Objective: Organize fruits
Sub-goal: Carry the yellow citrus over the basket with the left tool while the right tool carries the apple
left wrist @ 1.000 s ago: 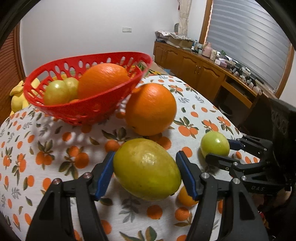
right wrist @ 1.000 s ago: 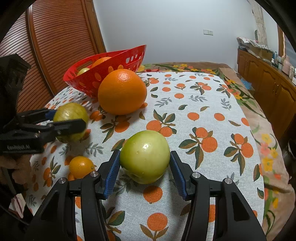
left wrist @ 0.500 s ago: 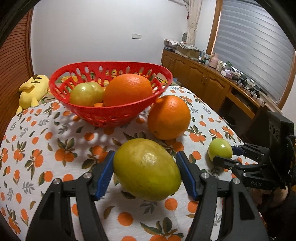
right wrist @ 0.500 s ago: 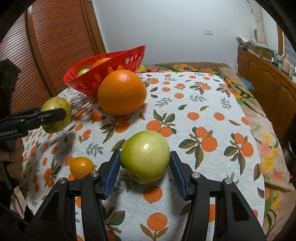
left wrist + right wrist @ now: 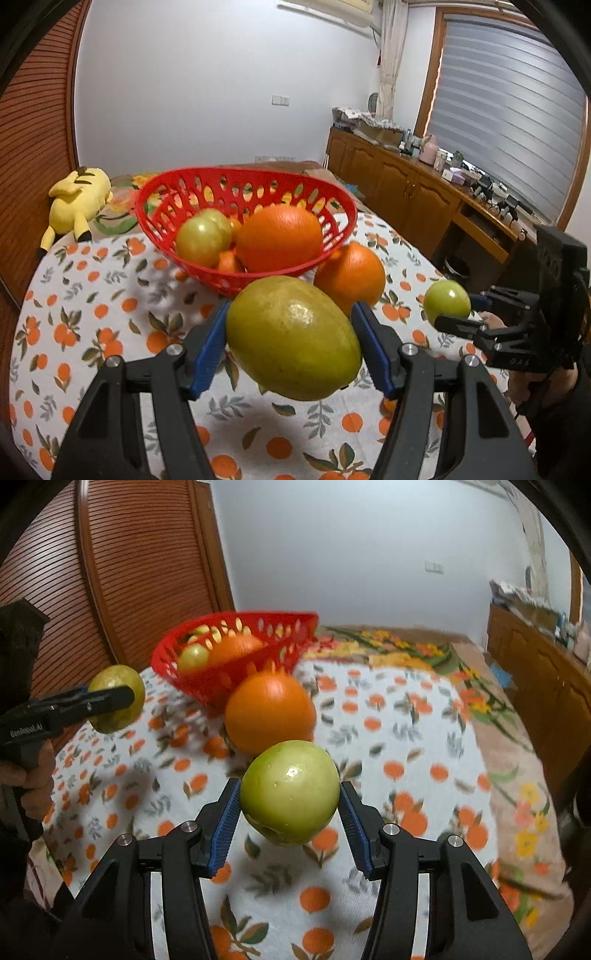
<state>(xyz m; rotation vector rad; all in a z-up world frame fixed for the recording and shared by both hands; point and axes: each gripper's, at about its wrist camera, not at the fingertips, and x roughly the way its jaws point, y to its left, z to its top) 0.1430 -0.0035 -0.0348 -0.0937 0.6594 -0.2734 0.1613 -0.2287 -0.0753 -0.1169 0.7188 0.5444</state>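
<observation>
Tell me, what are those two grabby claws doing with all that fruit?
A person is tidying fruit into the red basket. The left gripper is squeezing a big yellow-green fruit, held up off the tablecloth near the basket. The right gripper is lifting a round green fruit. The basket already holds an orange and some green fruits. One large orange sits on the table beside it.

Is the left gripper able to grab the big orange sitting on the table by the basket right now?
Probably not yet. The left gripper is already shut on the yellow-green fruit, so its jaws are full. The big orange sits beside the red basket, nothing covering it.
</observation>
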